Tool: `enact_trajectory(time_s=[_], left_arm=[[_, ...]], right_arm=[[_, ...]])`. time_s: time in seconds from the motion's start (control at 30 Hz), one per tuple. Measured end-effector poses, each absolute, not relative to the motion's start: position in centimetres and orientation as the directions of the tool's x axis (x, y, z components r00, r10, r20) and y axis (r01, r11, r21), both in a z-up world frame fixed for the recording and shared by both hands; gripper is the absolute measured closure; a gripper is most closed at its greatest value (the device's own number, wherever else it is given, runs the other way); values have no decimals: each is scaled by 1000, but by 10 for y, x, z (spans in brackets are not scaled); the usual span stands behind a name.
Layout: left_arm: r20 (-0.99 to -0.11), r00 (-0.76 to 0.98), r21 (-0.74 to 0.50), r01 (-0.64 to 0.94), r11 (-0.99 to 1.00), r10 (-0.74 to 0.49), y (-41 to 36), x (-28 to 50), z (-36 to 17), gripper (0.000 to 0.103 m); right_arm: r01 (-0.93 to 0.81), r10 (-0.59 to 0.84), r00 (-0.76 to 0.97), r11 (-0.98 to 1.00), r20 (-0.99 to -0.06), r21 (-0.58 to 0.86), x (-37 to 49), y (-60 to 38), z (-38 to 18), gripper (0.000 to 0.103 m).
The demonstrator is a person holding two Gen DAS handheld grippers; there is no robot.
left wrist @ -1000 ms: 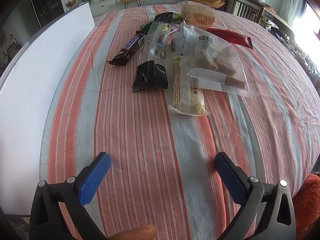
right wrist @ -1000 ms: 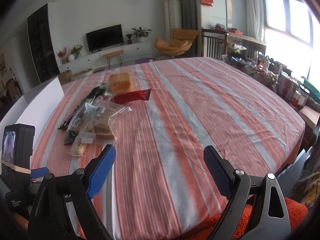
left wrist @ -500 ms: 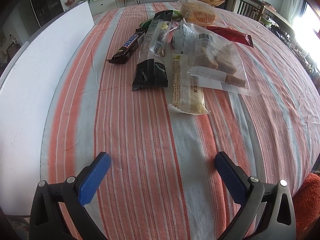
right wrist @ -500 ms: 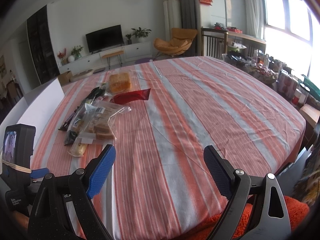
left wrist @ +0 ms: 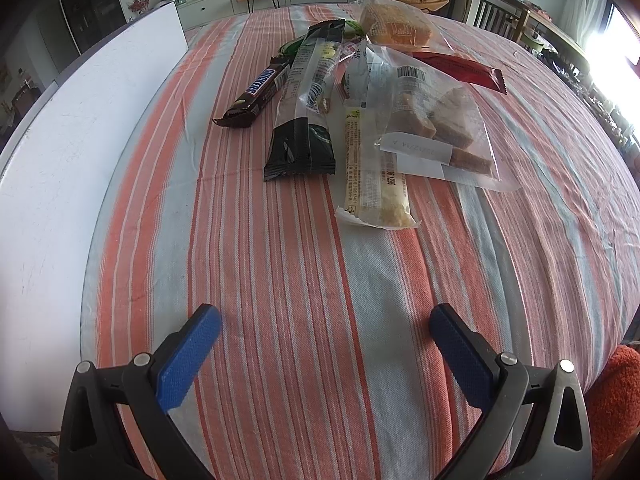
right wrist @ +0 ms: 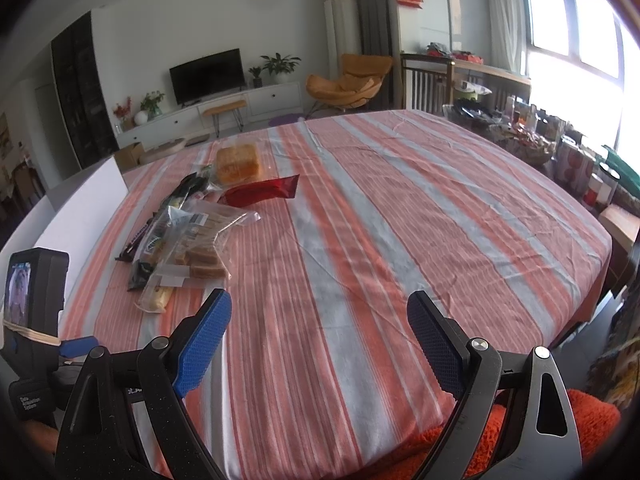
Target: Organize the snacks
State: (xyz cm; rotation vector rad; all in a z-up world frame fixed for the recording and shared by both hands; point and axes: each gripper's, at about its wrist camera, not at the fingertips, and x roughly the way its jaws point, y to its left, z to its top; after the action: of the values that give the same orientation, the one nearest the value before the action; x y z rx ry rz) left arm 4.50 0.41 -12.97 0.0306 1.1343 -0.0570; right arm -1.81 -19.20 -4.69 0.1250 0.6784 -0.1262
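The snacks lie in one loose heap on the striped tabletop (left wrist: 280,280), and the Snickers bar (left wrist: 258,94) serves as the marker. Just beside it on the window side is a long black-ended wrapper (left wrist: 306,120); past that, a pale bar in clear film (left wrist: 370,176) with a clear bag of brown cake squares (left wrist: 432,120) overlapping its far end. Behind these, farther from the camera than the Snickers bar, sit a bagged yellow cake (left wrist: 396,28) and a red packet (left wrist: 460,70). A white board (left wrist: 60,160) runs along the tabletop's edge on the opposite side of the Snickers bar.

Both tools are empty. The left tongs (left wrist: 324,336) are spread wide over bare cloth, well short of the heap; the right tongs (right wrist: 320,328) are likewise spread, hovering nearer the cake bag's side.

The likely trouble is the overlap: closing on the pale bar could drag the clear bag along, since the bag rests on it. Slick film may slip from the pads. A hard pinch could crush the cake squares. What lies under the green wrapper at the heap's far end probably cannot be judged from here.
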Motion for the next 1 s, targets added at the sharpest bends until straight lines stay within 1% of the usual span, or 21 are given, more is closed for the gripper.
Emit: enact_trajectory(time_s=[1.0], left_arm=[[-909,413,-8,102,995,-50,7,47,-129,0]], right_arm=[[162,-68,764,983,-642,90,-20,-191,-49,11]])
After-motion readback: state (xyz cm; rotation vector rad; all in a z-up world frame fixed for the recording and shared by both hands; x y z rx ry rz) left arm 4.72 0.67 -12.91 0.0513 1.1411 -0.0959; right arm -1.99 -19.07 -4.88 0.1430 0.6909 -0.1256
